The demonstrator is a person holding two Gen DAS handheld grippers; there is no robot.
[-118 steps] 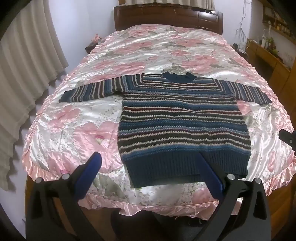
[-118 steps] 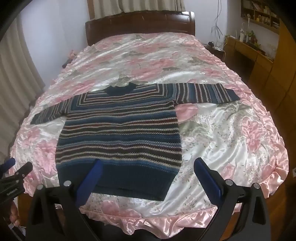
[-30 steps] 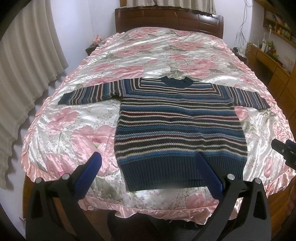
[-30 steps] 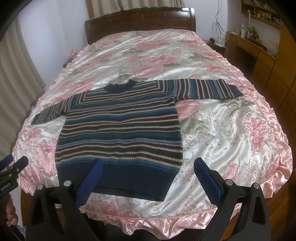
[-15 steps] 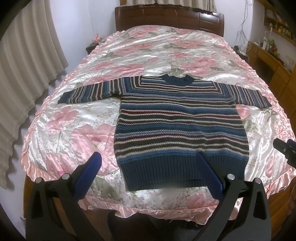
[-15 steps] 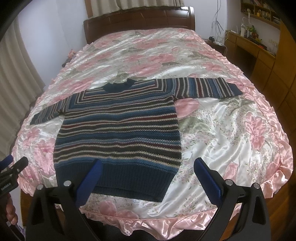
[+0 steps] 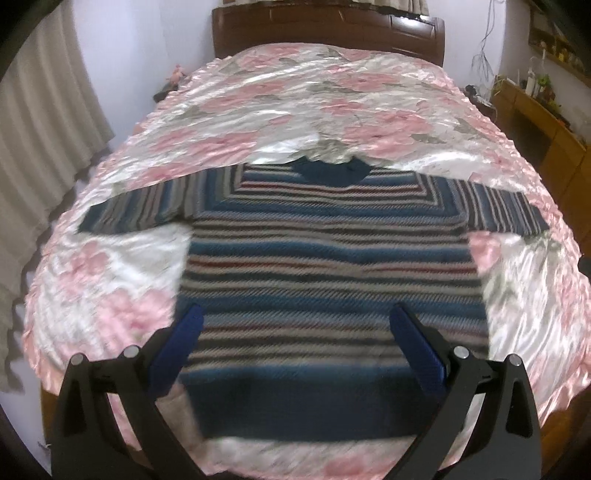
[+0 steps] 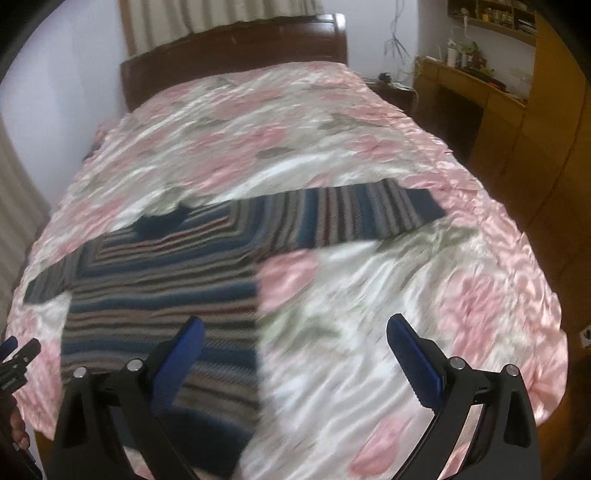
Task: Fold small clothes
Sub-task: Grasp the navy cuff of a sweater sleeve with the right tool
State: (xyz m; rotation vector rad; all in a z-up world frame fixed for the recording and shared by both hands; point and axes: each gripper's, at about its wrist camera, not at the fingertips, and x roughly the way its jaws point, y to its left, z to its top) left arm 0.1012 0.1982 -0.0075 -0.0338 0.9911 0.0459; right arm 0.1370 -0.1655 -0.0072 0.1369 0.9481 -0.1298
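Observation:
A striped knit sweater [image 7: 325, 258] in blue, grey and dark red lies flat on the bed, sleeves spread out to both sides, navy hem nearest me. My left gripper [image 7: 295, 321] hovers open above the sweater's lower half, holding nothing. In the right wrist view the sweater [image 8: 162, 273] sits left of centre, its right sleeve [image 8: 362, 218] reaching across the bedspread. My right gripper [image 8: 293, 332] is open over the sweater's right edge and the bare bedspread beside it. The left gripper's tip [image 8: 18, 354] shows at the far left edge there.
A pink floral satin bedspread [image 7: 332, 99] covers the bed, with a dark wooden headboard [image 7: 325, 29] at the far end. Curtains [image 7: 40, 122] hang on the left. A wooden desk and shelves [image 8: 480, 92] stand on the right, past the bed's edge.
Both grippers have moved forward and closer over the bed; the sweater looks larger and blurred. The right gripper has swung right, toward the right sleeve side. Both stay open.

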